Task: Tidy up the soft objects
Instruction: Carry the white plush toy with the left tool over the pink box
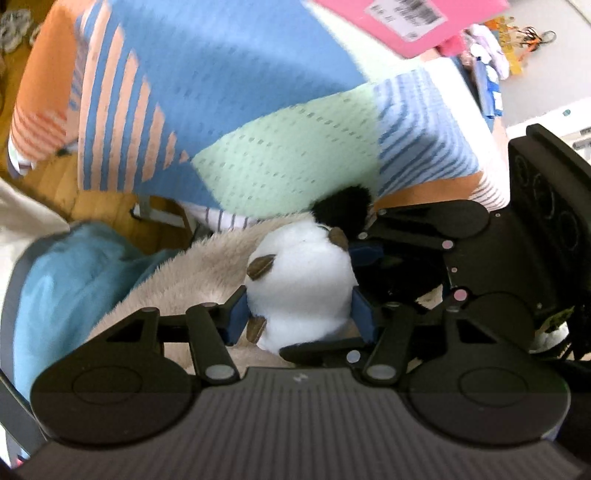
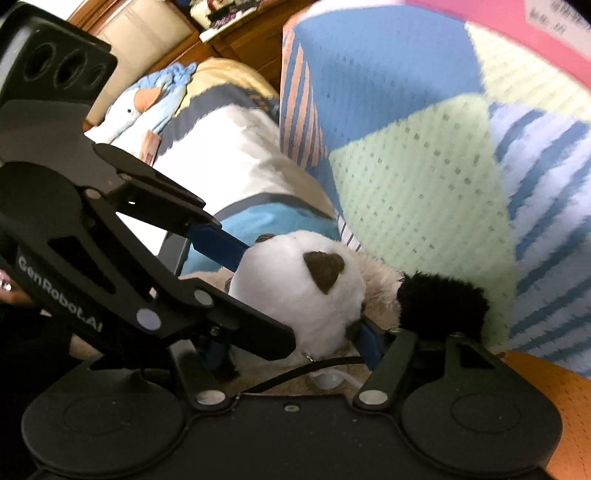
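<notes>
A white plush toy (image 1: 301, 284) with brown patches and a black furry tuft (image 1: 345, 210) sits between both grippers. My left gripper (image 1: 299, 314) is shut on the white plush toy, its blue pads (image 1: 236, 317) pressing both sides. My right gripper (image 2: 295, 328) is also closed around the plush toy (image 2: 299, 295); its right blue pad (image 2: 369, 341) touches the toy, and the left side is hidden behind the left gripper's arm (image 2: 147, 288). The black tuft (image 2: 441, 304) lies just right of the toy. A beige fluffy item (image 1: 192, 273) lies under the toy.
A large patchwork cushion (image 1: 236, 122) in blue, orange and green stands right behind the toy. A light blue cloth (image 1: 66, 280) lies left. A pink box (image 1: 413, 22) sits above. A goose plush (image 2: 136, 107) lies on a bed at the far left.
</notes>
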A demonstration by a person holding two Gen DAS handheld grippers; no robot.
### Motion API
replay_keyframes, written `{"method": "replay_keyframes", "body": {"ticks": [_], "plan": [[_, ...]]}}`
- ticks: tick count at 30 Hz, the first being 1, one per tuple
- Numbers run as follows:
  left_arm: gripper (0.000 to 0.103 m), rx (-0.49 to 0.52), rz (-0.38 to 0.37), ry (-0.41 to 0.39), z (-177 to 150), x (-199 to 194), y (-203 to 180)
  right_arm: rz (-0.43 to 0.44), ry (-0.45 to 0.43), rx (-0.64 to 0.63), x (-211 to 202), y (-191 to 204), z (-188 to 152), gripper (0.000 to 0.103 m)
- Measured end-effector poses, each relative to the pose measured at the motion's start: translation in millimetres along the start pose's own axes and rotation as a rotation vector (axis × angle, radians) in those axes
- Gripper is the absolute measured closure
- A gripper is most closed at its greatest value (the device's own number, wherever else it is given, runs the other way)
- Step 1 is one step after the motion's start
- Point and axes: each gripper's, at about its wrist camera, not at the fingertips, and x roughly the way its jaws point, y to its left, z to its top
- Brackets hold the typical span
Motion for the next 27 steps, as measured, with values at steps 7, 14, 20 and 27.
{"method": "replay_keyframes", "body": {"ticks": [7,14,20,27], "plan": [[0.047,0.119,0.008,-0.082,18.0,-36.7,-34.3,-0.061,-0.117,-0.013,-62.3,14.8,0.1,0.031],[0.047,0.236,0.034,-0.178,30.8,-73.1,-69.3,-0.132,-0.242,-0.056,-110.1,28.0,5.5,0.031],[0.047,0.329,0.060,-0.274,42.2,-105.5,-92.6,-0.203,-0.356,-0.088,-140.7,40.4,14.3,0.031],[0.047,0.431,0.085,-0.375,65.0,-134.9,-125.3,-0.302,-0.466,-0.140,-181.6,47.7,29.5,0.031]]}}
